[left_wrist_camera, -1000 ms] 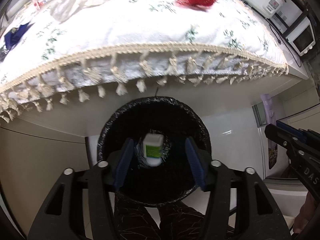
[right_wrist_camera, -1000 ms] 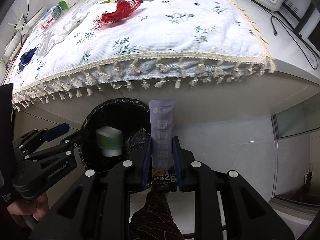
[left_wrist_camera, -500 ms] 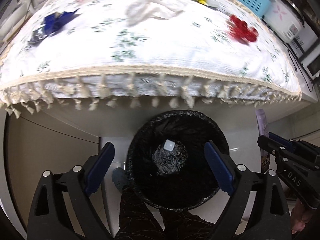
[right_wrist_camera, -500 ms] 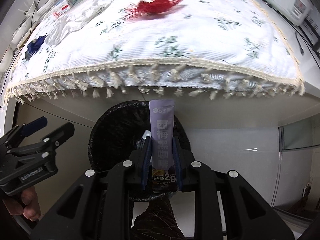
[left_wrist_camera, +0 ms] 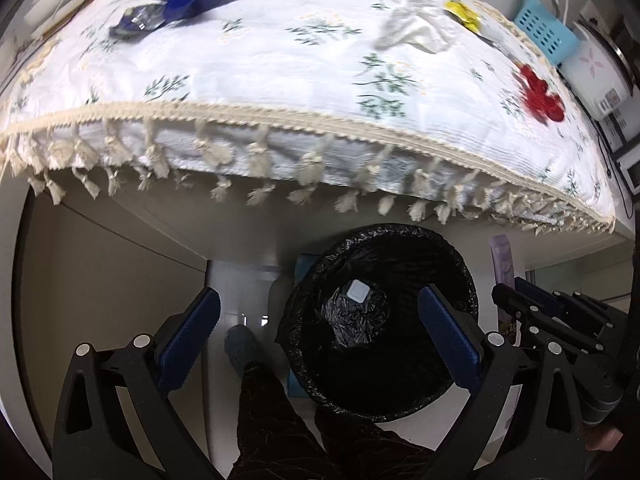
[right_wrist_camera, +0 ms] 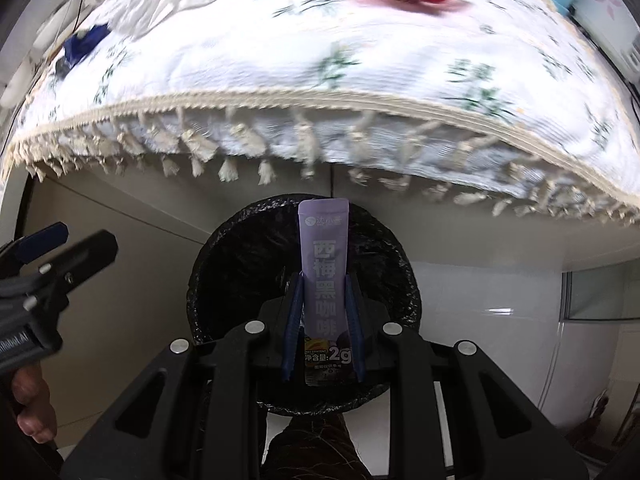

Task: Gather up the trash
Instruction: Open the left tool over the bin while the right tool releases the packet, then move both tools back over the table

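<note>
Below the fringed edge of the tabletop (left_wrist_camera: 280, 60), the bin (left_wrist_camera: 380, 312) with its black liner stood on the floor, near my legs. Left fingers (left_wrist_camera: 320, 332) were spreading to their widest with nothing between them, hanging beside and partly over the bin's left rim. One small white-capped container (left_wrist_camera: 357, 291) lay at the bottom of the liner, so at least one piece was already collected.

Right fingers (right_wrist_camera: 322, 312) were clamped on a purple coffee sachet (right_wrist_camera: 325, 272), held upright directly over the bin's mouth (right_wrist_camera: 240, 264). Judged this one ready to drop; release not yet made.

Left on the tabletop, by my count:
- blue crumpled wrapper (left_wrist_camera: 180, 4), far left
- white crumpled tissue (left_wrist_camera: 412, 28), far, middle-right
- yellow wrapper (left_wrist_camera: 464, 14), beside the tissue
- red mesh netting (left_wrist_camera: 540, 94), right side

Small boxes at the far edge were too blurred to class as trash or not. Task reckoned under halfway: one in, one about to go, four or more outstanding.
</note>
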{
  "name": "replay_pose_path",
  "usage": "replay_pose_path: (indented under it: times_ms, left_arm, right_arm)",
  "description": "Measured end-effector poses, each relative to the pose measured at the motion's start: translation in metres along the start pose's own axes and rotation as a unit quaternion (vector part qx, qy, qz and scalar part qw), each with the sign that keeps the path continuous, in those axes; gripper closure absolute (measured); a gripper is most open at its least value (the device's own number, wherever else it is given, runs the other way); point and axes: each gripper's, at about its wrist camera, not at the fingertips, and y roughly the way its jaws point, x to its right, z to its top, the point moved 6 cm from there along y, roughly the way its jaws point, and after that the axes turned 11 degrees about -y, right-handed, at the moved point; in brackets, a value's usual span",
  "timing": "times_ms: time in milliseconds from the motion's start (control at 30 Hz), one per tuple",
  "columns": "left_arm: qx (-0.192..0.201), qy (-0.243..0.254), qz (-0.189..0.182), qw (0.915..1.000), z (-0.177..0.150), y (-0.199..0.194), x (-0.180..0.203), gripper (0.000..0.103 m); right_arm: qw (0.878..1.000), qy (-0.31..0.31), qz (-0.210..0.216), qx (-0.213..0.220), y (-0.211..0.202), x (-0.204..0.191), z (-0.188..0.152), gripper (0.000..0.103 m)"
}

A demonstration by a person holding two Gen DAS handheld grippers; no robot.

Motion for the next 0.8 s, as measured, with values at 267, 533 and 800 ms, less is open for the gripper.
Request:
replay_pose_path:
  times_ms: [267,533,800]
  left_arm:
    - [-0.001,-0.025,0.009,0.9997,0.003,0.004,-0.022,0.006]
    - [0.003,-0.016,0.018,0.9997,0.009,0.004,-0.026,0.006]
    - [-0.001,-0.016,0.006,0.9999,0.014,-0.002,-0.021,0.007]
  right_arm:
    - [1.0,-0.006,0.002,-0.008,0.014,-0.019,0.013,0.081]
    - [1.0,-0.002,-0.008,-0.006,0.022,-0.01,0.015,0.058]
    - [1.0,0.007,-0.009,0.002,0.006,0.008,0.017,0.033]
